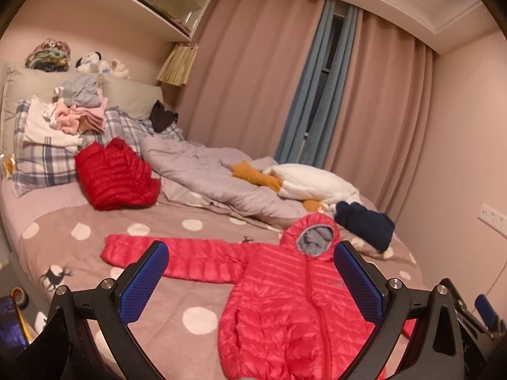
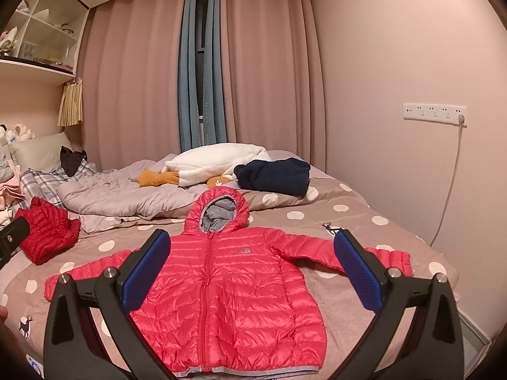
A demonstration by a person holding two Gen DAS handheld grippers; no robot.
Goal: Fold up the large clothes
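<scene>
Jacket: your pink hooded puffer jacket point(image 2: 234, 291) lies flat and face up on the dotted bedspread point(image 2: 355, 221), zip closed; it sits near your edge of the bed, directly under both grippers.
Long axis: hem to hood runs away from you; the hood point(image 2: 218, 209) points toward the curtains point(image 2: 253, 63) and the hem lies closest to you, its grey trim showing at the bottom of the right wrist view.
Sleeves: both are spread out sideways, crossing that axis; the left sleeve point(image 1: 171, 255) reaches toward the pillow side and the right sleeve point(image 2: 358, 251) ends near the bed edge by the wall.
Left gripper: your left gripper point(image 1: 250, 281) hangs above the jacket with its blue pads wide apart; it grips nothing.
Right gripper: your right gripper point(image 2: 252, 272) is likewise spread wide over the chest and clasps nothing.
Edges: the right cuff stops just short of the bed's right edge; the hem lies close to the near edge.
Open room: bare bedspread shows on both sides of the body below the sleeves; beyond the hood lie a folded navy garment point(image 2: 275, 175), a rumpled grey quilt point(image 2: 126, 194) and a white plush toy point(image 2: 215, 161); a folded red jacket point(image 2: 47, 234) sits apart to the left, past the left cuff.
</scene>
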